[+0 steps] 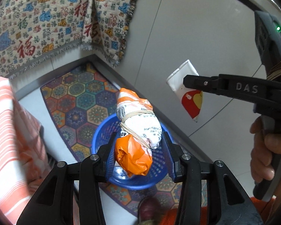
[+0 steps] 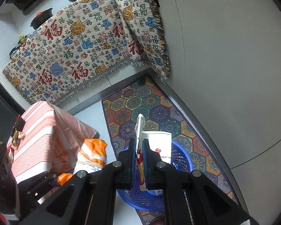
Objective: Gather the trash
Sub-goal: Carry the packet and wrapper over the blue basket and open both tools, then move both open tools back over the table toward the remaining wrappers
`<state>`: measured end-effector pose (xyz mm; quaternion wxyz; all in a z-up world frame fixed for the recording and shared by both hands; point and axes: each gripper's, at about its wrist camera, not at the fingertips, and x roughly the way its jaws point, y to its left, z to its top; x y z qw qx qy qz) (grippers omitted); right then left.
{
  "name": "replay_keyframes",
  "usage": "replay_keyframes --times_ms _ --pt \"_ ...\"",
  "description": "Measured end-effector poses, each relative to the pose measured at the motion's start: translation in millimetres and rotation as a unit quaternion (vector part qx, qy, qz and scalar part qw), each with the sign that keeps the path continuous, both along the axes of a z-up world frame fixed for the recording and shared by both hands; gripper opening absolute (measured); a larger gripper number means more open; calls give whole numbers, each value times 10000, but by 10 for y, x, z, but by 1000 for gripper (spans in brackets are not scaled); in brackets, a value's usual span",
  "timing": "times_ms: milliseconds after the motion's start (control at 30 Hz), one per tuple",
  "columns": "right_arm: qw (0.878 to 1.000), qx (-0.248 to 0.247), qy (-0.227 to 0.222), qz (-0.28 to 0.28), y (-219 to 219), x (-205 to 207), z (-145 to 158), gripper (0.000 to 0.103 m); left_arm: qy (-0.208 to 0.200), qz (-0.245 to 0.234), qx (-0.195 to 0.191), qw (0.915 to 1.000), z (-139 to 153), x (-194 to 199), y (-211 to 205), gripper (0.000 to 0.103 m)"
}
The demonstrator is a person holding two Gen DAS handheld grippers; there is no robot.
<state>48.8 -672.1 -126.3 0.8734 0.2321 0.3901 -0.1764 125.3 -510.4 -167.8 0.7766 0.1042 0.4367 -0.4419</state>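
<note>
Left gripper (image 1: 139, 151) clamping bundle (image 1: 138, 129), basket (image 1: 103, 131) below (rim clear)

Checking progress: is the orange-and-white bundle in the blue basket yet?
Not yet. The left gripper holds the bundle above the blue basket.

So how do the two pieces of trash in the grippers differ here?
The bundle in the left gripper is a bulky crumpled wad, orange and white, bound with rubber bands; the white packet in the right gripper is flat and thin, with red print. The left jaws stand wide around the bundle, while the right jaws are nearly closed on the packet's edge. Both are held over the blue basket.
</note>
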Motion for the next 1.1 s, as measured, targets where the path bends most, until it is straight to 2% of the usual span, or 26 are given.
replay_keyframes --times_ms 433,500,533,567,600,667,700,733,933,1100 --pt "9998 15 170 -98 -83 112 -121 7 -36 -9 146 9999 -220 74 -202 46" --pt "9997 18 195 -130 -100 130 -138 8 -99 -21 177 9998 -237 69 -245 50" --pt "9997 13 202 -157 -113 134 -142 10 -128 -31 197 9997 -250 67 -263 52" --pt "9996 1 197 -196 -124 138 -143 11 -140 -51 203 9997 -262 64 -281 59" --pt "9995 12 201 -226 -140 144 -148 15 -145 -58 198 9997 -271 72 -297 68" --pt "9993 68 197 -304 -181 143 -160 25 -192 -51 143 9997 -269 73 -311 76" --pt "9992 93 183 -331 -189 142 -160 32 -208 -44 138 9997 -261 78 -313 76" --pt "9992 114 168 -354 -195 136 -158 34 -202 -32 144 9997 -250 81 -304 76" --pt "9991 -74 95 -405 -175 109 -48 34 -253 43 28 9997 19 27 -30 76" --pt "9982 -520 -75 -292 63 146 168 45 -522 222 -131 9983 503 -163 670 89"
